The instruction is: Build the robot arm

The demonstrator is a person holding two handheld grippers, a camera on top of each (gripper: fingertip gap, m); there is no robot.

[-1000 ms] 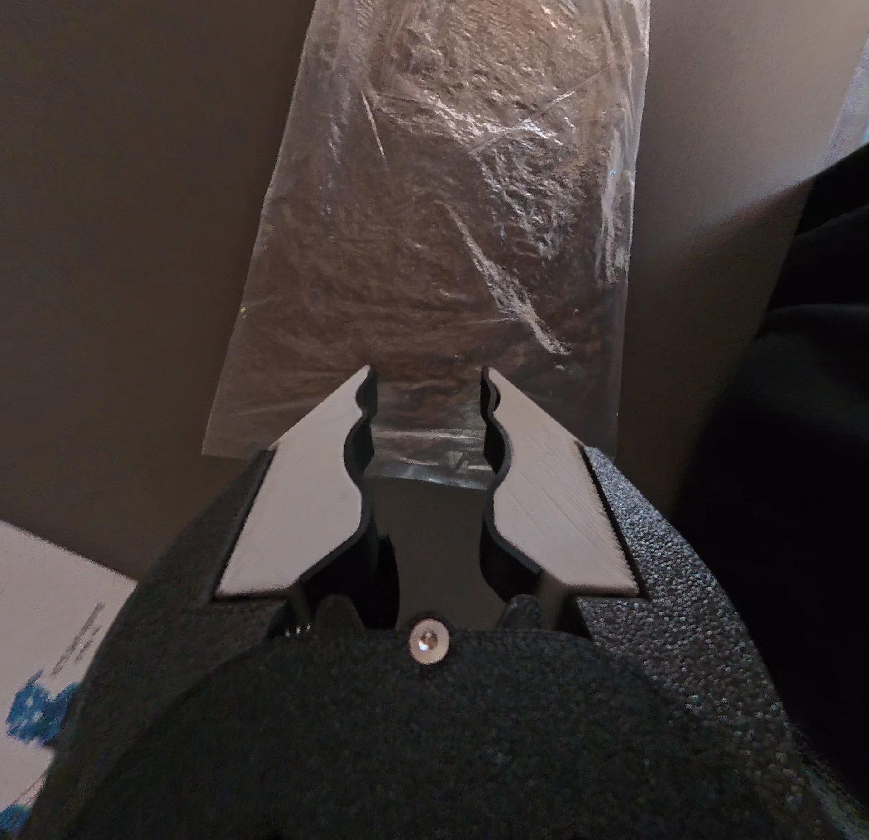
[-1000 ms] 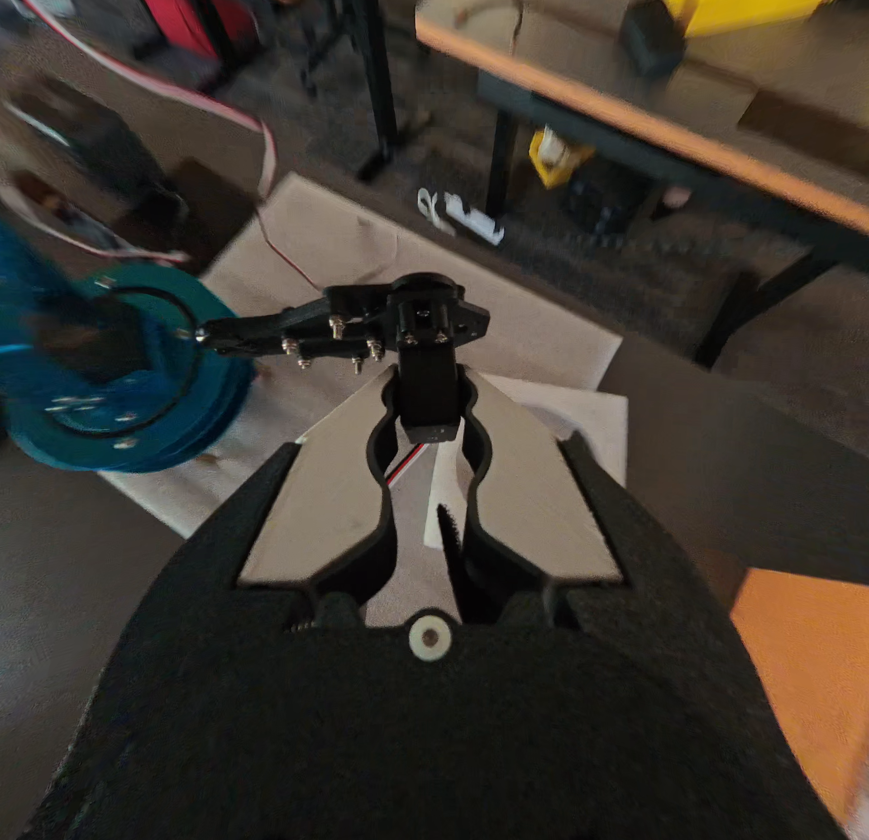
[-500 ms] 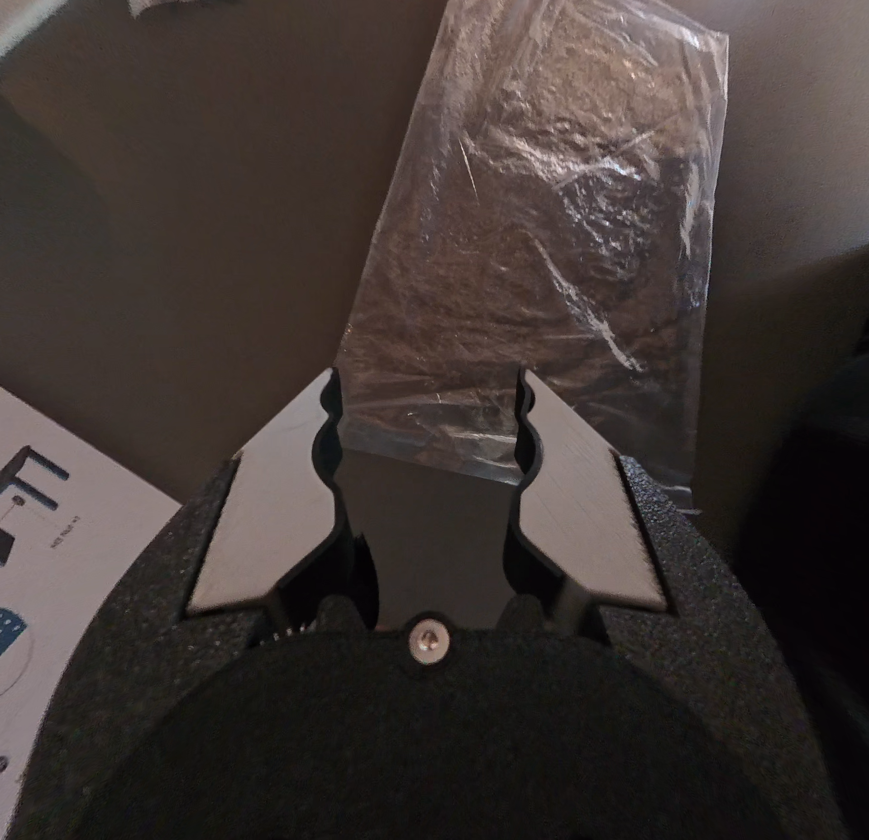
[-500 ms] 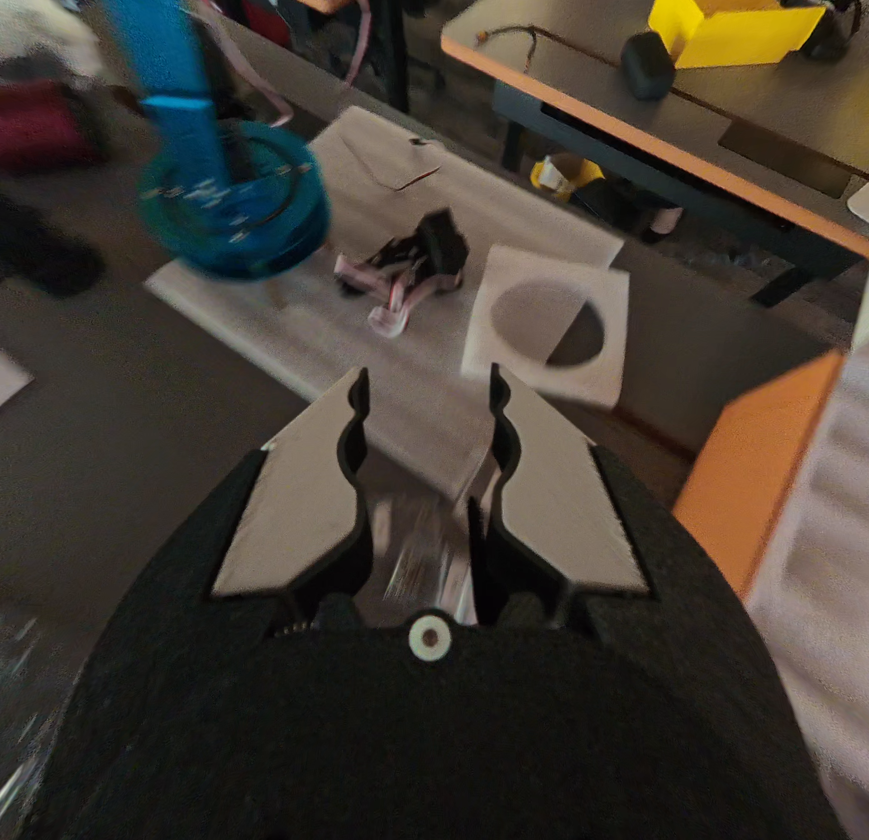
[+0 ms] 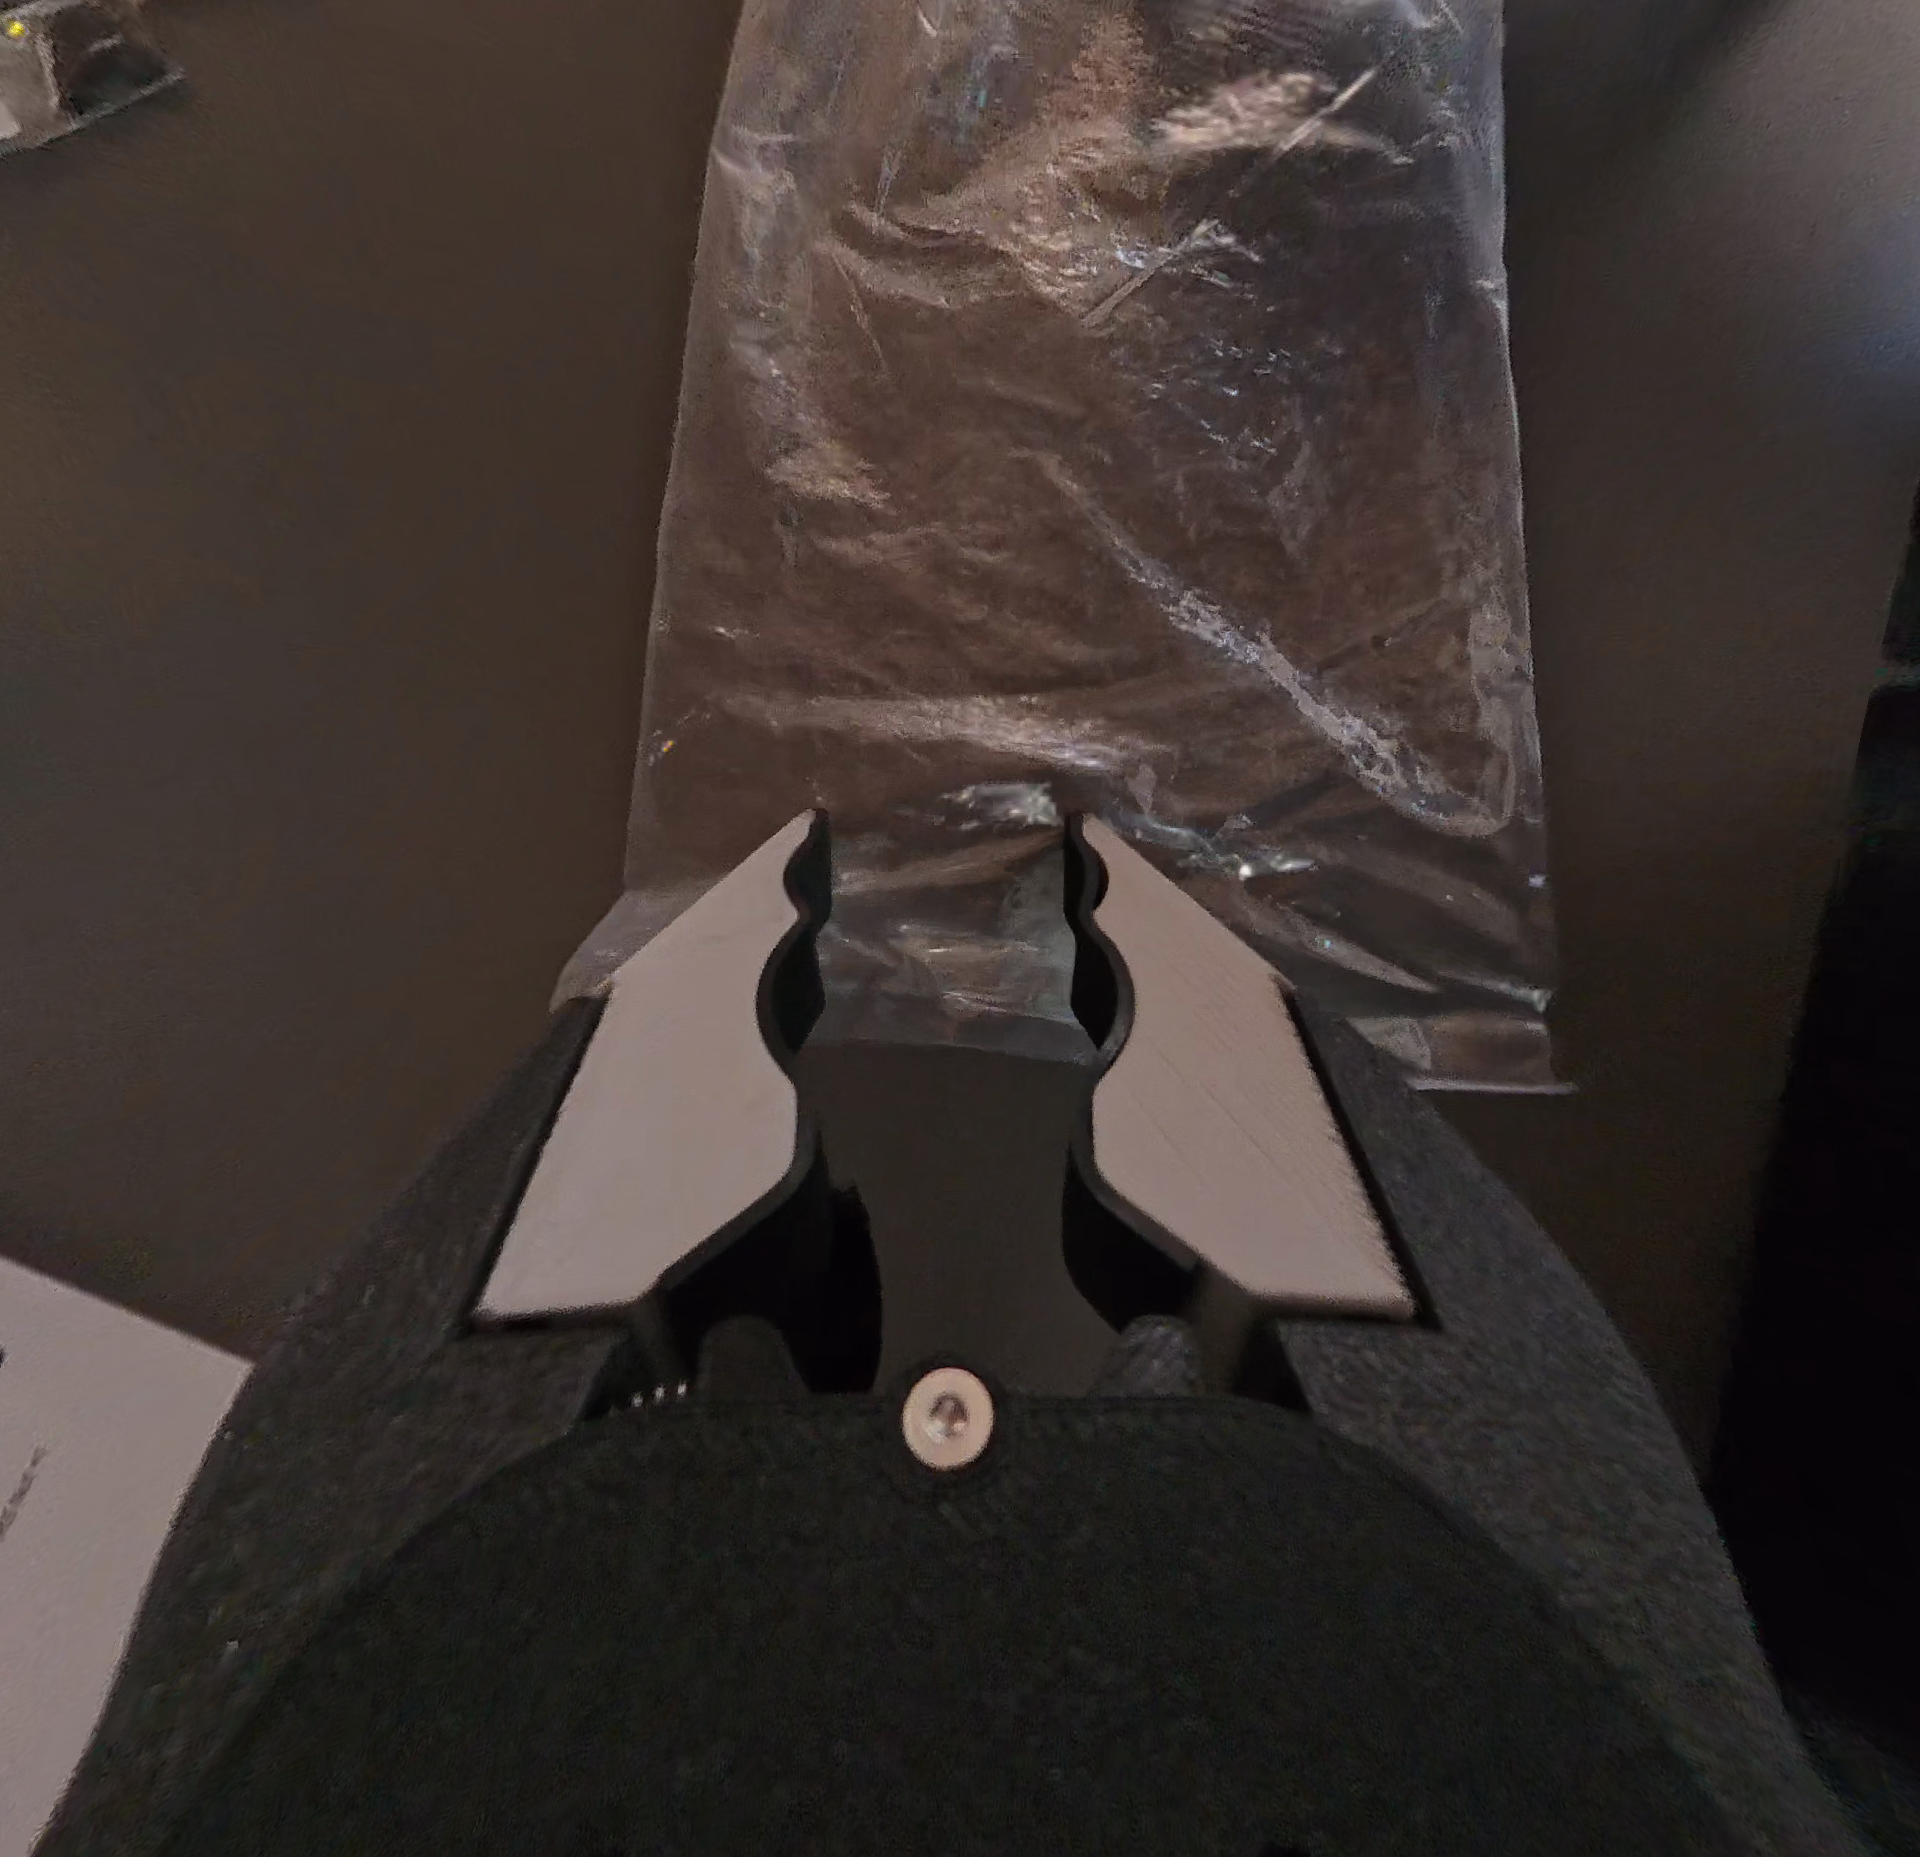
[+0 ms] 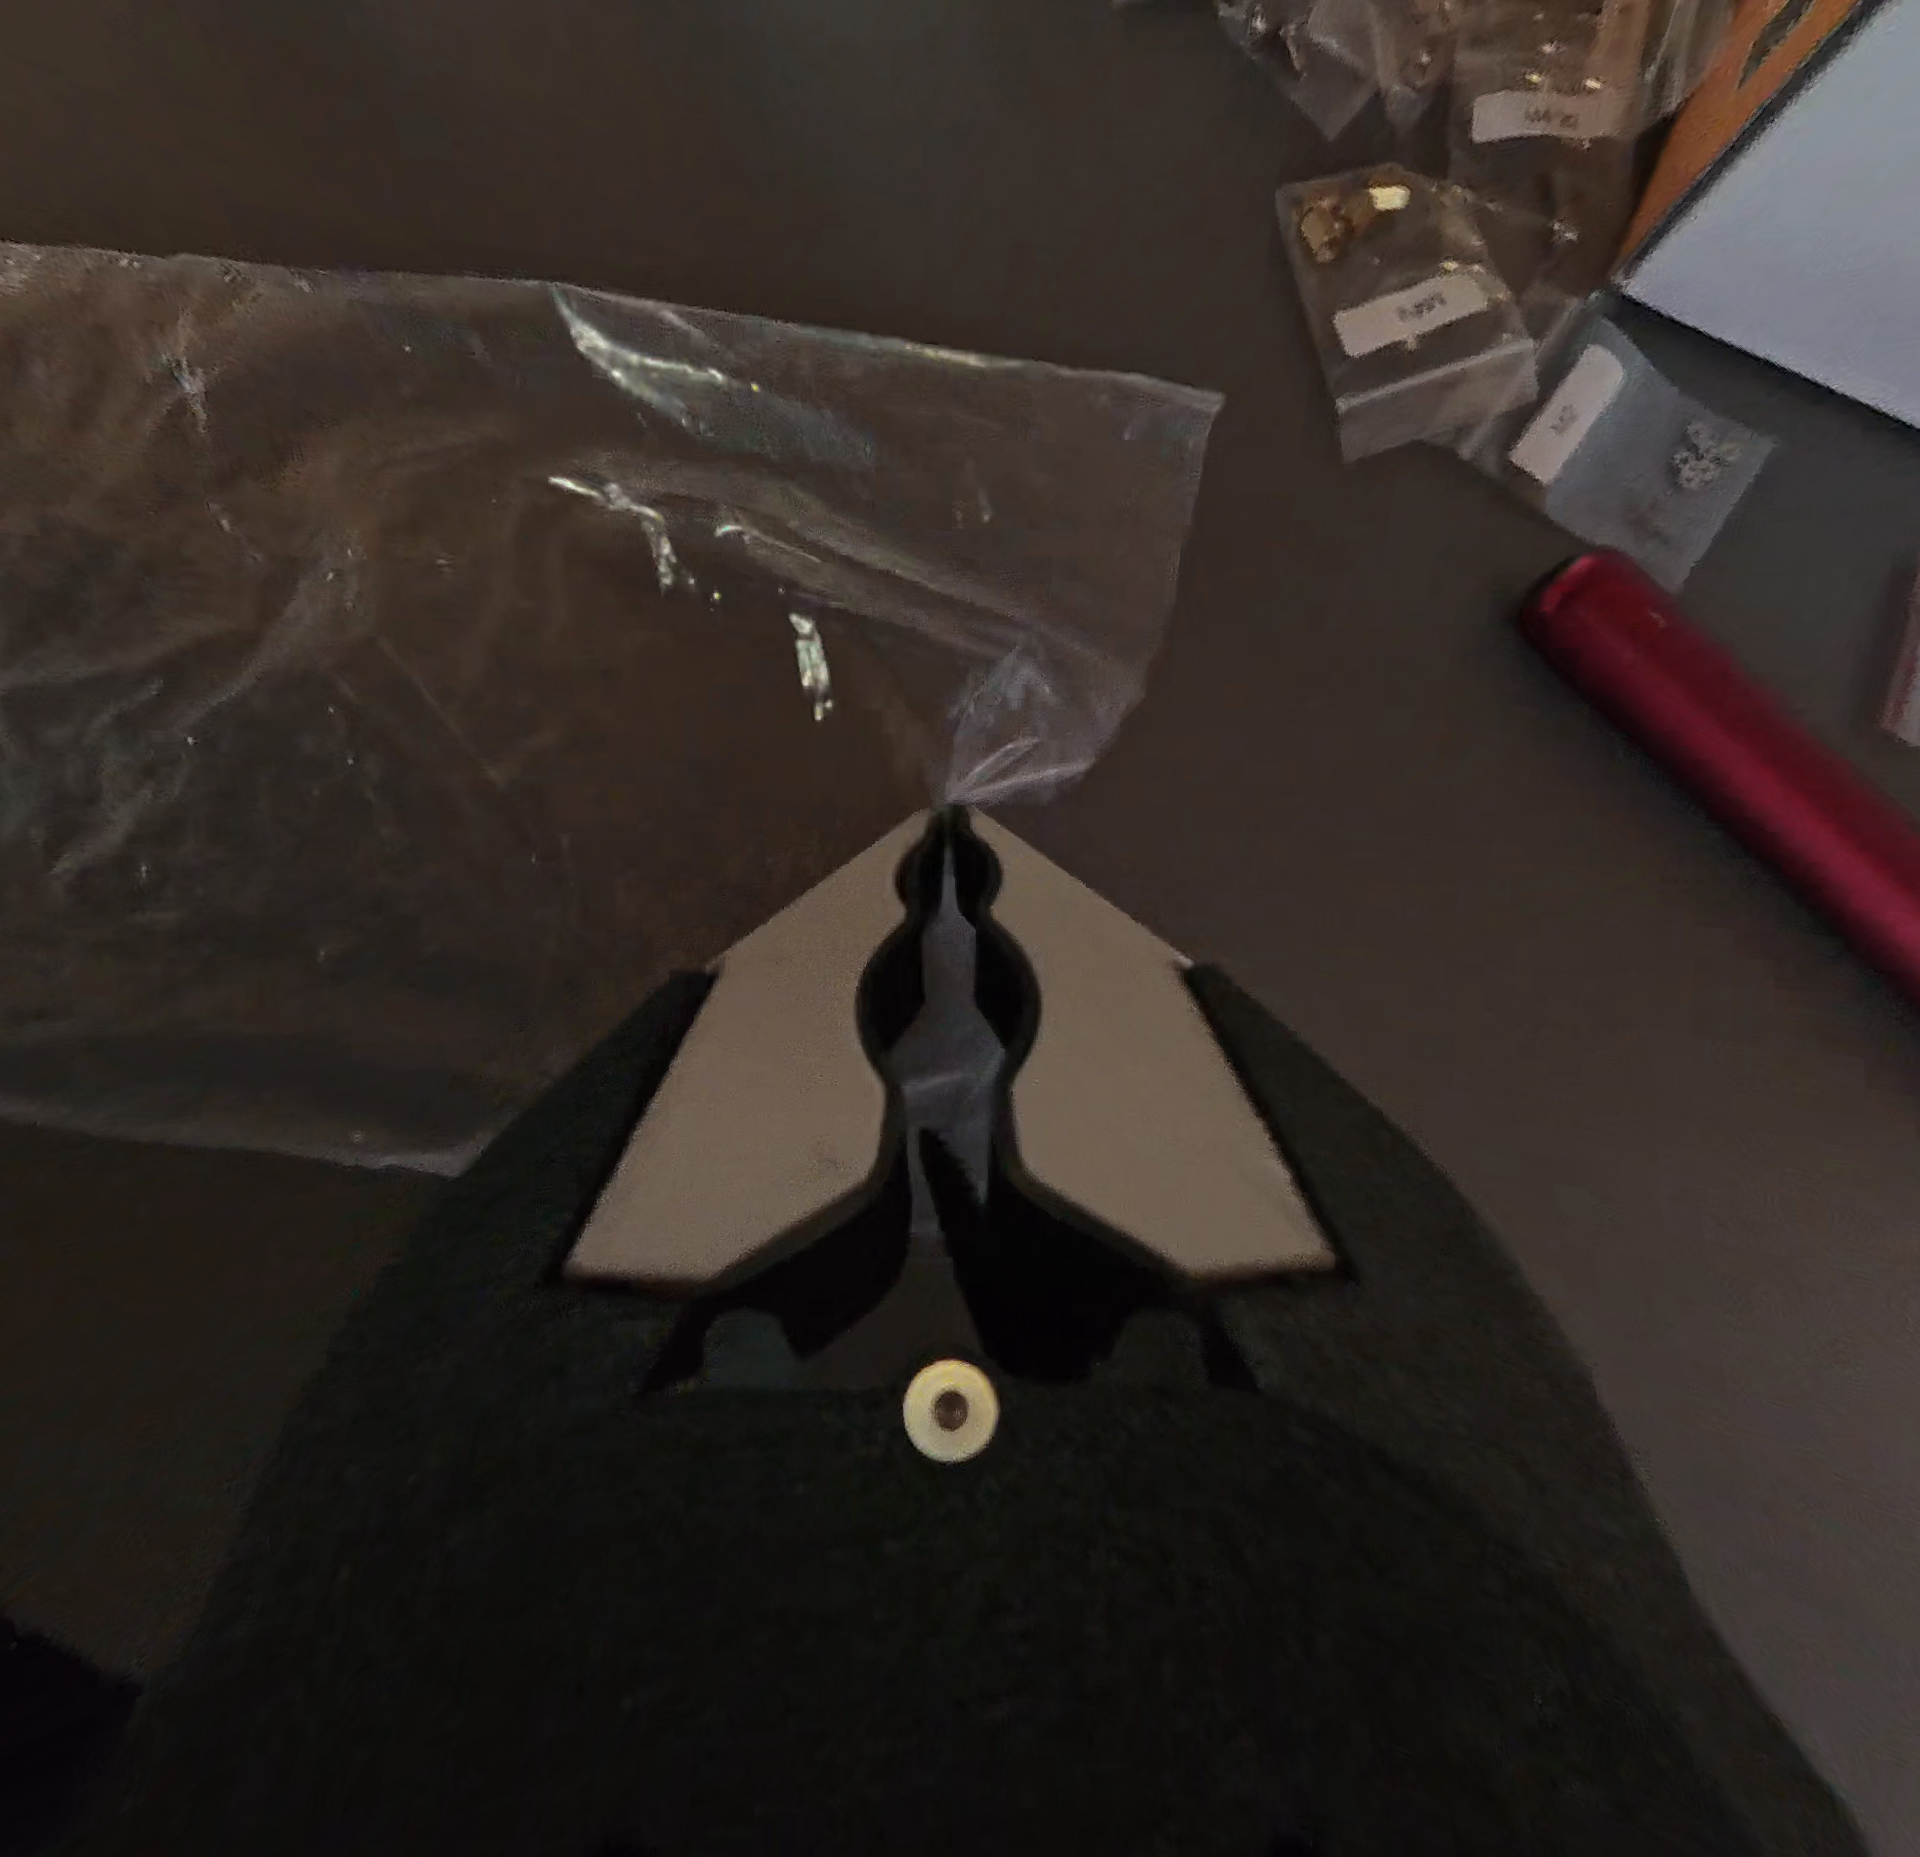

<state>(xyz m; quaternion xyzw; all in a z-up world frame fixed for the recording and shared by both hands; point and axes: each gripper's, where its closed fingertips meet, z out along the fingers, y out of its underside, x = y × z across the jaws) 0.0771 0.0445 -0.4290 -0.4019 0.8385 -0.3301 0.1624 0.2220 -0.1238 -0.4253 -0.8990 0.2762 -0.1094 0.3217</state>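
The right gripper (image 6: 951,820) is pinching a corner of the clear, crinkled plastic bag (image 6: 582,685) on the dark tabletop (image 6: 1351,872), while the left gripper (image 5: 945,831) is hovering spread apart over the bag's near edge.

White labels (image 6: 1406,314) on small bags (image 6: 1413,301), seemingly illegible

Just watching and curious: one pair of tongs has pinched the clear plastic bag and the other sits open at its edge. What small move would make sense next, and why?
Probably close the left tongs: they are open around the clear plastic bag edge, while the right tongs already pinch a corner.
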